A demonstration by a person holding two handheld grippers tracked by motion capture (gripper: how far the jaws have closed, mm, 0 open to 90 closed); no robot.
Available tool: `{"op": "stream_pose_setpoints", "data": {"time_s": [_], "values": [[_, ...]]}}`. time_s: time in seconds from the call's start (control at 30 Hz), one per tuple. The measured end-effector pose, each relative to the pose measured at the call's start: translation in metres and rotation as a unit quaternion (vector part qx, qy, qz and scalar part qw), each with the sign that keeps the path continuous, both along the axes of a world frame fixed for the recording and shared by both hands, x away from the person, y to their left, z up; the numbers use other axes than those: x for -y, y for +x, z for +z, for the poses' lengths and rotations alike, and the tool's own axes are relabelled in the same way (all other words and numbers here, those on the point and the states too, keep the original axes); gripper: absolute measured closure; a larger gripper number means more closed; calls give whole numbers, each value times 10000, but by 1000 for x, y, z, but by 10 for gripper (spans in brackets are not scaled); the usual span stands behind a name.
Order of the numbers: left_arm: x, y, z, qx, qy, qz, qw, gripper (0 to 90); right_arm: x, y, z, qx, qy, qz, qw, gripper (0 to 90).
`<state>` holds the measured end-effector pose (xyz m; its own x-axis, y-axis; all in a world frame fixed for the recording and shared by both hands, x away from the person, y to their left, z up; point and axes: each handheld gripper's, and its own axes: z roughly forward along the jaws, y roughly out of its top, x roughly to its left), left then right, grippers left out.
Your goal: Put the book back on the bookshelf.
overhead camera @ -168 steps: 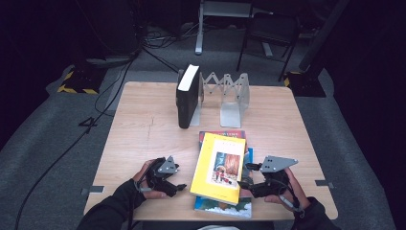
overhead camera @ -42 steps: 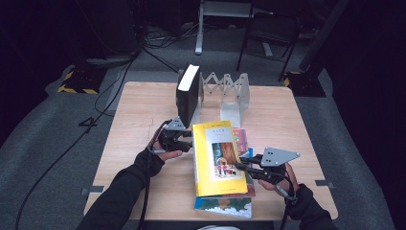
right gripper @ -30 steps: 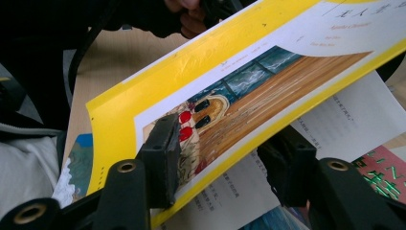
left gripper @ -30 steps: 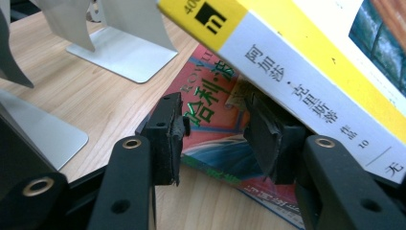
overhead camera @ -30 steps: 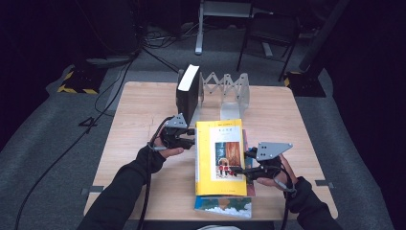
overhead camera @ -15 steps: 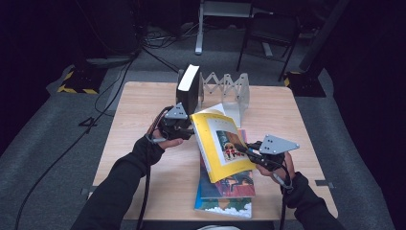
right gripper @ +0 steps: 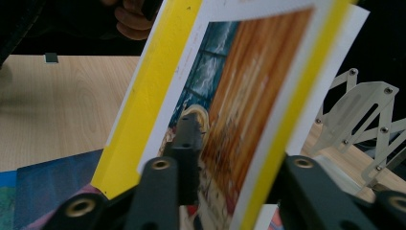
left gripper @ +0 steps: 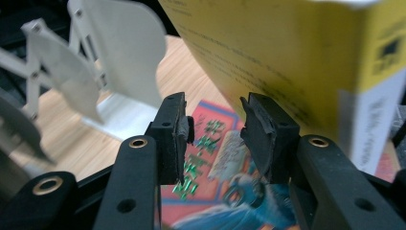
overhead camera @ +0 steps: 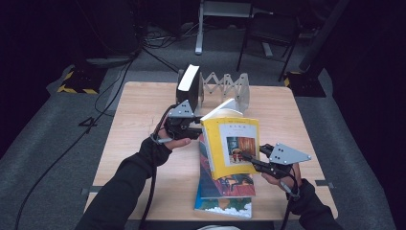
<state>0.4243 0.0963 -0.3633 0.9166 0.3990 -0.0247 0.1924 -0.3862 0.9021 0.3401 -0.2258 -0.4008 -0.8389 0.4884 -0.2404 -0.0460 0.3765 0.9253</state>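
Note:
A thick yellow book (overhead camera: 230, 143) stands tilted up on its lower edge over two flat books (overhead camera: 227, 184). My right gripper (overhead camera: 247, 158) is shut on its right side, one jaw lying on the picture cover (right gripper: 239, 96) and the other behind it. Its jaws have just been opening a little, with the book still between them. My left gripper (overhead camera: 197, 129) sits at the book's upper left corner. In the left gripper view the jaws stand open (left gripper: 215, 129) with nothing between them, and the yellow book (left gripper: 287, 48) leans against the outside of one jaw.
A white accordion book rack (overhead camera: 225, 88) stands at the far middle of the wooden table (overhead camera: 139, 124), with a black book (overhead camera: 189, 86) upright at its left end. The rack's plates (left gripper: 95, 62) are close beyond the left gripper. Dark floor and cables surround the table.
The yellow book has swung up from lying flat on the stack to nearly upright. My left hand has risen with its top corner; my right gripper has stayed at its right edge.

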Motion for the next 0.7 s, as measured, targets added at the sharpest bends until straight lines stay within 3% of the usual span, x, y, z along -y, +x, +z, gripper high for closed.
{"op": "stream_pose_setpoints", "data": {"time_s": [0.13, 0.2, 0.3, 0.6, 0.7], "values": [[6, -9, 4, 79, -114, -184, 9997, 567, 1, 2, 6, -137, 53, 28, 9999, 611], [7, -11, 5, 126, -102, -195, 9997, 564, 4, 1, 6, -170, 94, 59, 9998, 773], [10, -17, 4, 250, -5, -128, 9996, 530, 7, -3, 6, -160, 15, 151, 9998, 839], [5, -32, -12, 275, 155, -122, 9994, 481, 11, -13, 4, -85, 8, 161, 9998, 856], [4, -39, -21, 301, 308, -125, 9990, 455, 12, -15, 3, -74, 2, 152, 9999, 856]]}}
